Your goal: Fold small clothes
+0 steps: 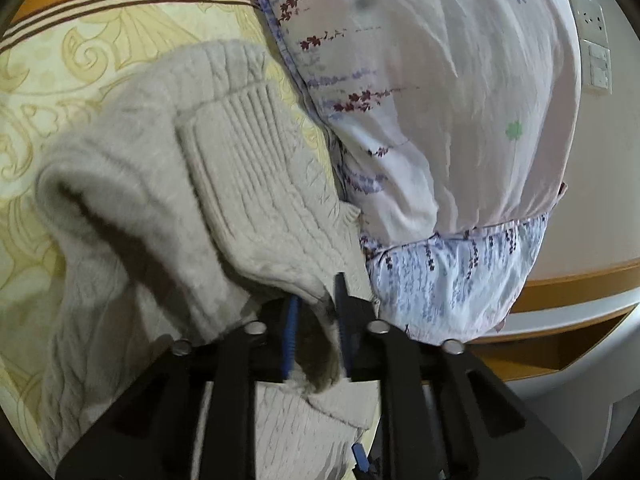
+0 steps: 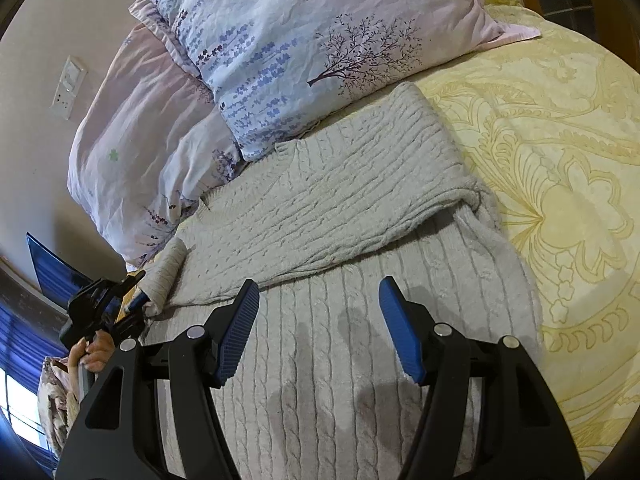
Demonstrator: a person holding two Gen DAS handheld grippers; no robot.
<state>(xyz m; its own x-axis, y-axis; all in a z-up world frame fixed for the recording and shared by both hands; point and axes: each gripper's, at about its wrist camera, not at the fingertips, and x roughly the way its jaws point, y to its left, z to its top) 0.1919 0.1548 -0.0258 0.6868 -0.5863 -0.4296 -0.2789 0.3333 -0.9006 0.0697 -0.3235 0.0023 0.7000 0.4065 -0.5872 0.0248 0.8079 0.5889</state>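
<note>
A cream cable-knit sweater (image 2: 332,208) lies spread on a yellow patterned bedspread (image 2: 560,184), one sleeve folded across its body. The left gripper (image 1: 316,320), seen at nine o'clock in the right wrist view, has its blue pads (image 1: 290,332) drawn narrow on a fold of the sweater's ribbed edge, the knit pinched between them. The right gripper (image 2: 320,320) hovers over the sweater's lower body at six o'clock, jaws spread wide and holding nothing. Two floral pillows (image 2: 304,40) sit at twelve o'clock, touching the sweater's upper edge. No containers appear in either view.
</note>
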